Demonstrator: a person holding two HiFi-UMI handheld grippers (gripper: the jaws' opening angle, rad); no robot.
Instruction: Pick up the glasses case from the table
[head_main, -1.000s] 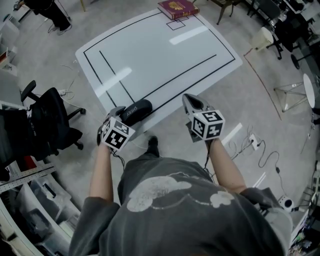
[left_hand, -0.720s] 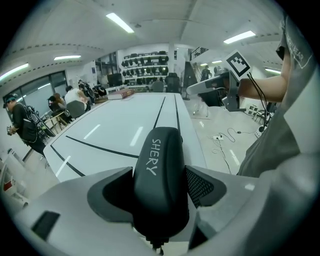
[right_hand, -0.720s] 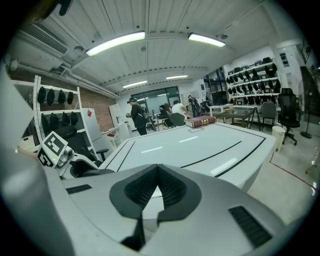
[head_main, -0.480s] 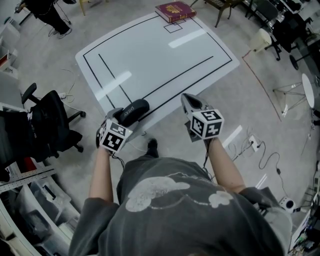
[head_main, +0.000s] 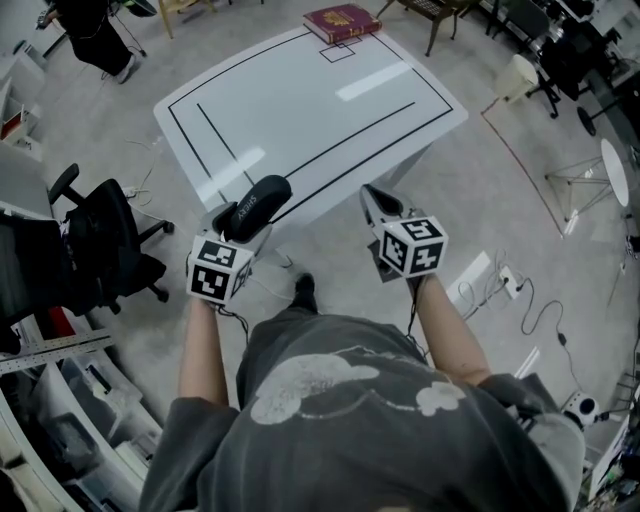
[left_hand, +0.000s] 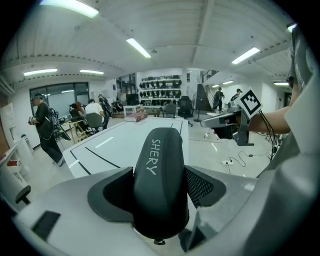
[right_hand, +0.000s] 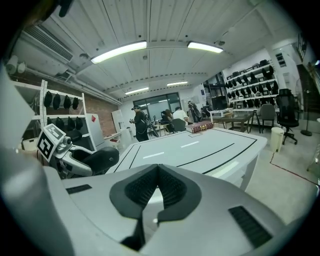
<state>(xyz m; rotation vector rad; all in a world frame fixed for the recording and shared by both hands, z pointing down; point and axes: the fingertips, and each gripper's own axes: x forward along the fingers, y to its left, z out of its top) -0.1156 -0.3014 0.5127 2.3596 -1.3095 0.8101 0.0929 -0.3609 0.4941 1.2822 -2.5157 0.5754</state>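
The black glasses case (head_main: 257, 205) with pale lettering is clamped between the jaws of my left gripper (head_main: 243, 222) and hangs in the air over the near left corner of the white table (head_main: 300, 110). In the left gripper view the glasses case (left_hand: 160, 175) fills the gap between both pads and points away over the table. My right gripper (head_main: 372, 203) hovers near the table's front edge, its jaws closed together with nothing in them. In the right gripper view its pads (right_hand: 172, 187) meet, and the case (right_hand: 97, 159) shows at the left.
A dark red book (head_main: 341, 21) lies at the table's far edge. Black lines mark the tabletop. A black office chair (head_main: 100, 250) stands left of me, cables (head_main: 530, 310) trail over the floor at the right, and people sit and stand in the background.
My left gripper has lifted the glasses case off the table's front edge and tilted it upward. The right gripper has shifted slightly up and forward.
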